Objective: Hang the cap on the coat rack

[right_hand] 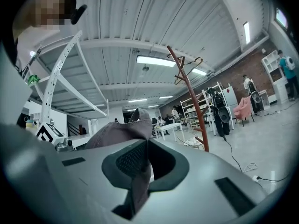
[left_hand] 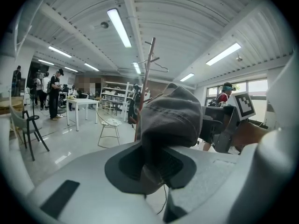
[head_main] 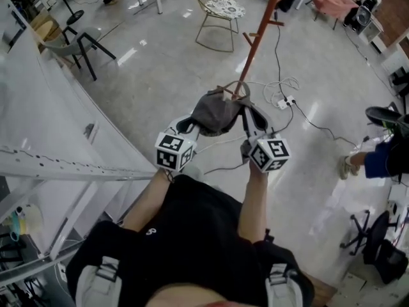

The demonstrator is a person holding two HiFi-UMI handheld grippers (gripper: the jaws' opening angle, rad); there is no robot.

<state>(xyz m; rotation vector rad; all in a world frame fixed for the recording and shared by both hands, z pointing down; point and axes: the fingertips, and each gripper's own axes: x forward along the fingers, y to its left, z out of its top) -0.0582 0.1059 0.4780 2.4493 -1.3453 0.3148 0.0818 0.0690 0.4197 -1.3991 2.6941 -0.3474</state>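
**Cap's in the air, rack's right ahead: carry-and-line-up stage**

We're holding the cap [head_main: 216, 112] up between both tools, out in front of us and off the floor. In the head view it's sitting right against the lower part of the coat rack [head_main: 257, 42] pole.

The left gripper [head_main: 190, 124] is pinching a thick fold of the grey fabric. The right gripper [head_main: 250, 125] is squeezing nearly flat on a thin edge on the other side. So neither one is empty, and the cap is stretched loosely across the two.

We're guessing we're in the approach step, with nothing hooked yet. Next we'll need to lift the cap to one of the pegs up the pole, get its opening over the peg tip, and only then ease off the grip (letting go of one side early would probably let it flop off).

As for the room, we're standing on a pale glossy floor [head_main: 160, 75] in a big open workshop with a ribbed ceiling and strip lights. There's a wire chair [head_main: 217, 15] past the rack and a power strip [head_main: 285, 101] with loose cables near its base. A white metal frame [head_main: 57, 162] is running along our left, and somebody in blue [head_main: 383, 158] is off to our right.
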